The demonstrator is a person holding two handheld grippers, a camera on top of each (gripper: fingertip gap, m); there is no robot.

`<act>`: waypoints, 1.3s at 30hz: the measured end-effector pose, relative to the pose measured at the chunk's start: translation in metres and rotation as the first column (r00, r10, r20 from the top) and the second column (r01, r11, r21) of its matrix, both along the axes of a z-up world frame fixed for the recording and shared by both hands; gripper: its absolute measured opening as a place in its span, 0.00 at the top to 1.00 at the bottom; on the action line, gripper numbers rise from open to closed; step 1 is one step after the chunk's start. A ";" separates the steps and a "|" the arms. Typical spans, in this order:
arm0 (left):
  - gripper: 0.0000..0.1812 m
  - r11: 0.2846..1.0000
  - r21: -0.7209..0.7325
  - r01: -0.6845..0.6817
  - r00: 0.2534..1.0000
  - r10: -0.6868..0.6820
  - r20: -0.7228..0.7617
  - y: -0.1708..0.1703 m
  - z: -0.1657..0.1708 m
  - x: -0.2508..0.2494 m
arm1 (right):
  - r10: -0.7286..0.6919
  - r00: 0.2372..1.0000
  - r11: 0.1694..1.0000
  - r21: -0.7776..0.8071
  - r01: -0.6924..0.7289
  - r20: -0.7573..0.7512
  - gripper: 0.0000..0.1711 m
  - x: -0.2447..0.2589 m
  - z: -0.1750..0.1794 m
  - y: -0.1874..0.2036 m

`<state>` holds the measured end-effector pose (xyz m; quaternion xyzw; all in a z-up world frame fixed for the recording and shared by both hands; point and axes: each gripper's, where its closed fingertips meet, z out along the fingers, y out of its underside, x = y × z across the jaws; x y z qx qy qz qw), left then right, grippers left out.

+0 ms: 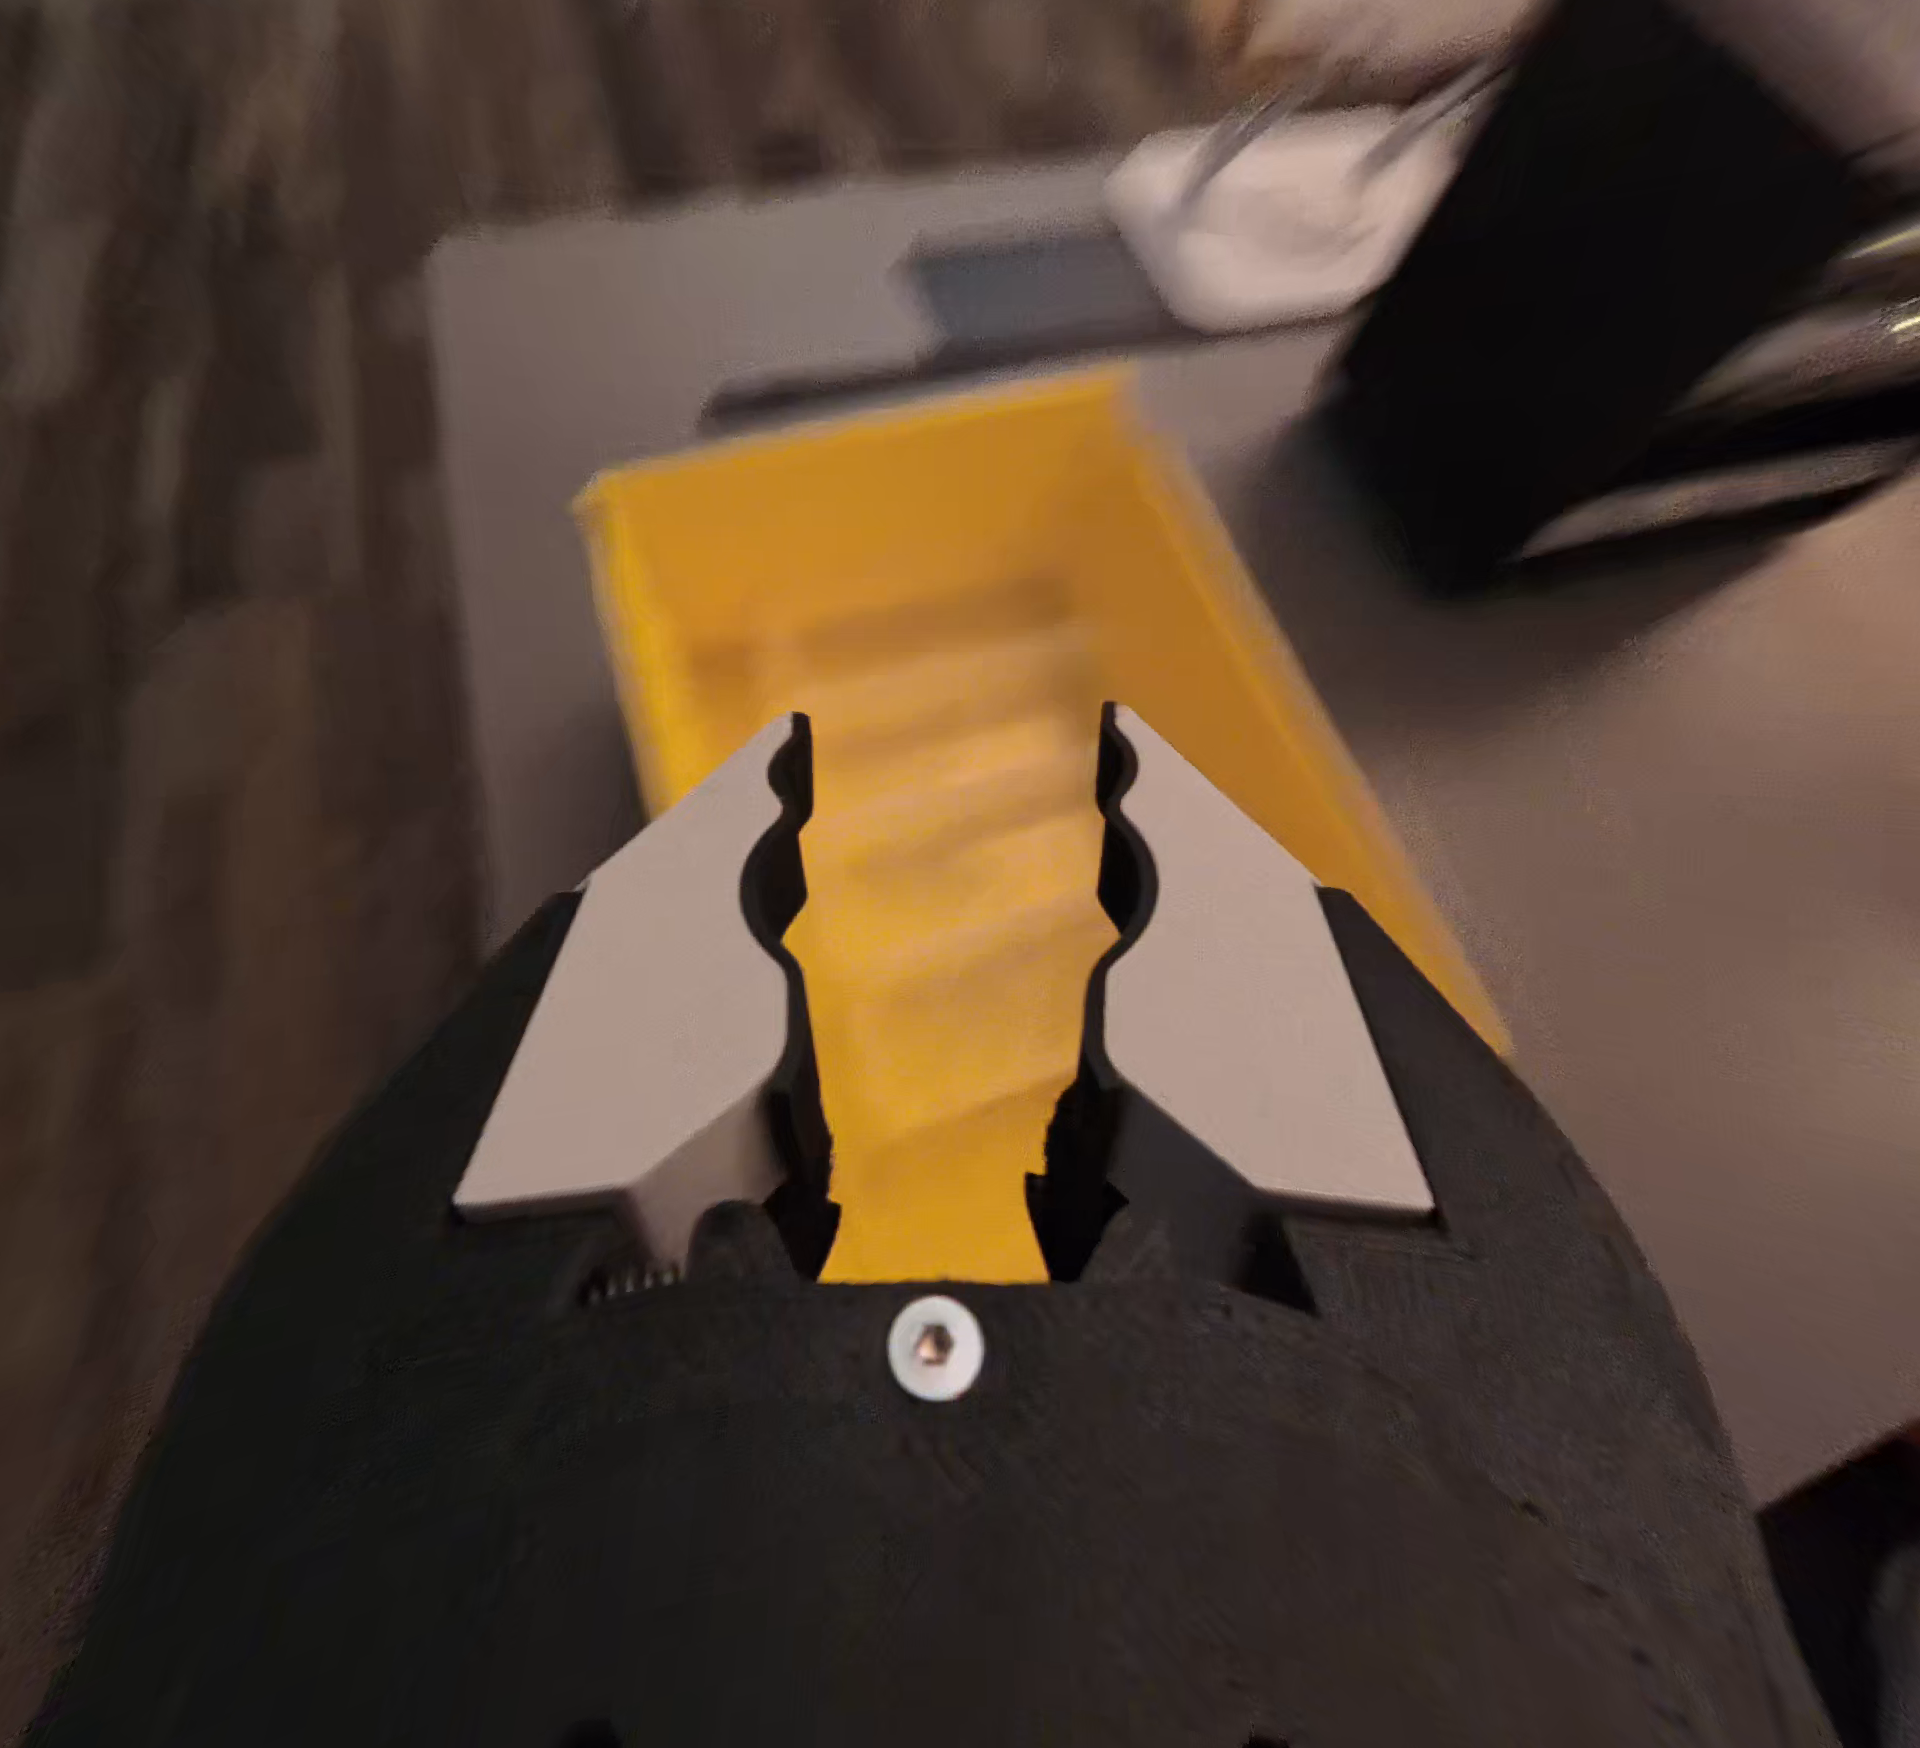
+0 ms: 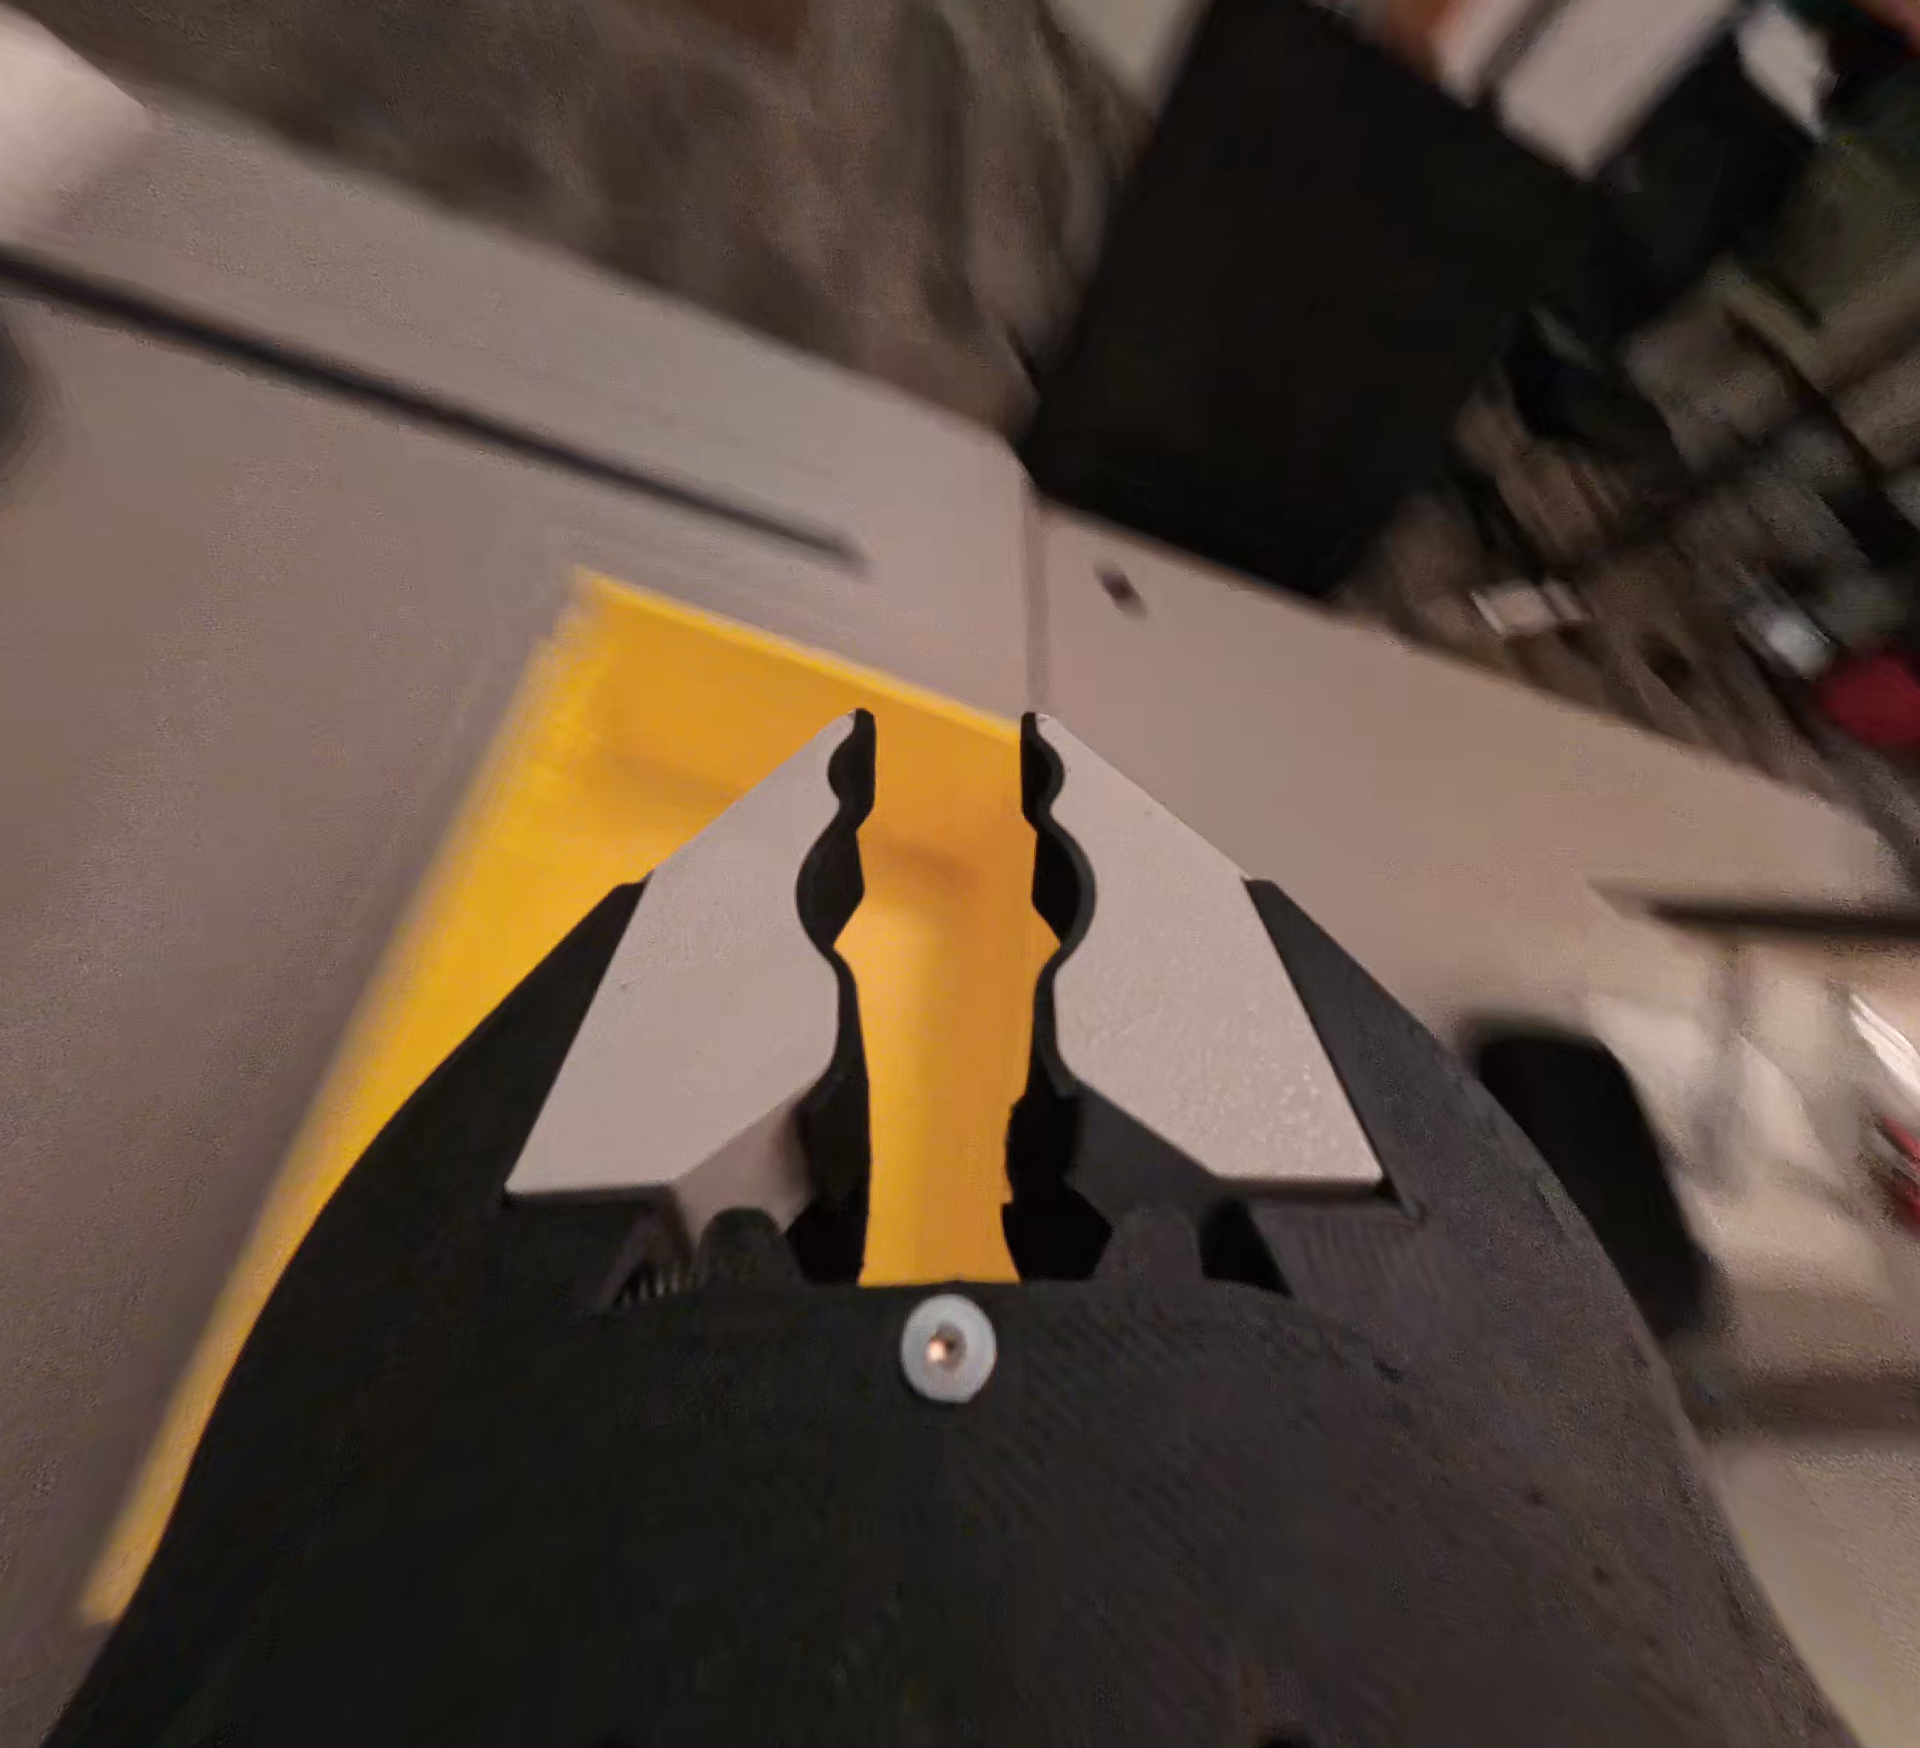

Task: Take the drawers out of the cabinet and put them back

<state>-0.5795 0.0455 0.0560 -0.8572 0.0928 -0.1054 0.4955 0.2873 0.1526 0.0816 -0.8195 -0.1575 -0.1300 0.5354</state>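
In the left wrist view a yellow drawer (image 1: 883,555) runs forward from under my left gripper (image 1: 951,716), open side up and empty. The jaws stand narrowly apart with yellow filling the gap, and they seem shut on the drawer's near end. The grip point is hidden. A blurred black box (image 1: 1621,244), apparently the cabinet, is at the upper right. In the right wrist view my right gripper (image 2: 945,716) straddles the right edge of a yellow drawer (image 2: 675,732). Its jaws are close together with yellow between them.
Both drawers are over a grey table (image 1: 1558,867), which also shows in the right wrist view (image 2: 312,607). A white lump (image 1: 1278,233) and a flat dark object (image 1: 1029,285) lie at the far side. A dark block (image 2: 1299,296) and cluttered shelves stand beyond the table edge. Both views are motion-blurred. The gap from one gripper's tips to the other's is roughly 90 cm.
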 end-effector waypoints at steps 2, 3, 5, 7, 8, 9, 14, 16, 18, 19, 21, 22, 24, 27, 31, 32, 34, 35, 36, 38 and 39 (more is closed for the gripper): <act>0.70 0.985 0.128 0.111 0.992 -0.118 0.048 0.000 0.026 0.064 | 0.271 0.956 0.957 0.139 -0.255 -0.113 0.76 -0.092 0.022 -0.016; 0.71 0.979 0.149 0.142 0.989 -0.148 0.027 0.000 0.029 0.094 | 0.401 0.906 0.908 0.192 -0.373 -0.135 0.72 -0.138 0.026 -0.025; 0.71 0.964 0.198 0.177 0.984 -0.172 -0.041 0.007 0.025 0.150 | 0.547 0.823 0.829 0.241 -0.505 -0.155 0.69 -0.213 0.016 -0.035; 0.75 0.938 0.295 0.182 0.983 -0.165 -0.083 0.021 0.018 0.195 | 0.642 0.744 0.760 0.283 -0.585 -0.185 0.70 -0.275 -0.005 -0.033; 0.78 0.924 0.339 0.179 0.984 -0.163 -0.076 0.029 0.013 0.213 | 0.648 0.737 0.753 0.306 -0.582 -0.192 0.72 -0.293 -0.017 -0.025; 0.77 0.914 0.364 0.179 0.984 -0.171 -0.054 0.037 0.007 0.227 | 0.644 0.737 0.755 0.327 -0.569 -0.204 0.73 -0.306 -0.030 -0.016; 0.62 0.898 0.389 0.208 0.944 -0.288 0.160 0.073 -0.030 0.271 | 0.593 0.759 0.789 0.383 -0.481 -0.268 0.78 -0.320 -0.085 0.024; 0.59 0.893 0.396 0.214 0.946 -0.291 0.144 0.086 -0.045 0.278 | 0.604 0.729 0.784 0.407 -0.469 -0.322 0.81 -0.320 -0.090 0.027; 0.58 0.882 0.404 0.243 0.947 -0.305 0.097 0.094 -0.058 0.287 | 0.611 0.707 0.783 0.400 -0.476 -0.356 0.81 -0.319 -0.094 0.031; 0.58 0.877 0.406 0.256 0.948 -0.310 0.072 0.097 -0.064 0.291 | 0.628 0.688 0.772 0.402 -0.492 -0.364 0.82 -0.322 -0.094 0.031; 0.55 0.876 0.409 0.255 0.957 -0.289 0.022 0.106 -0.074 0.292 | 0.628 0.687 0.772 0.404 -0.490 -0.367 0.82 -0.322 -0.096 0.033; 0.56 0.871 0.418 0.257 0.959 -0.284 0.002 0.109 -0.077 0.292 | 0.635 0.683 0.766 0.412 -0.494 -0.361 0.83 -0.323 -0.097 0.032; 0.61 0.861 0.440 0.255 0.962 -0.274 -0.022 0.114 -0.080 0.290 | 0.655 0.660 0.749 0.427 -0.506 -0.367 0.88 -0.326 -0.097 0.030; 0.68 0.867 0.432 0.247 0.962 -0.272 -0.005 0.121 -0.084 0.287 | 0.677 0.626 0.733 0.424 -0.532 -0.386 0.87 -0.328 -0.097 0.028; 0.74 0.869 0.413 0.274 0.954 -0.301 0.002 0.127 -0.090 0.290 | 0.677 0.627 0.736 0.379 -0.562 -0.385 0.87 -0.334 -0.107 0.029; 0.76 0.866 0.410 0.286 0.951 -0.310 -0.008 0.128 -0.092 0.292 | 0.671 0.642 0.741 0.367 -0.563 -0.371 0.88 -0.335 -0.110 0.030; 0.81 0.864 0.415 0.286 0.954 -0.299 -0.035 0.130 -0.093 0.291 | 0.662 0.661 0.748 0.362 -0.557 -0.353 0.88 -0.336 -0.112 0.032; 0.84 0.864 0.419 0.280 0.956 -0.290 -0.043 0.130 -0.093 0.290 | 0.661 0.663 0.749 0.358 -0.557 -0.351 0.88 -0.336 -0.112 0.032; 0.85 0.864 0.421 0.277 0.957 -0.287 -0.041 0.131 -0.093 0.289 | 0.661 0.662 0.750 0.356 -0.558 -0.354 0.88 -0.336 -0.112 0.032; 0.85 0.864 0.421 0.276 0.956 -0.293 -0.025 0.130 -0.093 0.289 | 0.662 0.658 0.749 0.356 -0.559 -0.359 0.88 -0.336 -0.112 0.032; 0.85 0.865 0.421 0.275 0.956 -0.294 -0.019 0.130 -0.093 0.289 | 0.663 0.656 0.748 0.356 -0.560 -0.362 0.88 -0.336 -0.112 0.032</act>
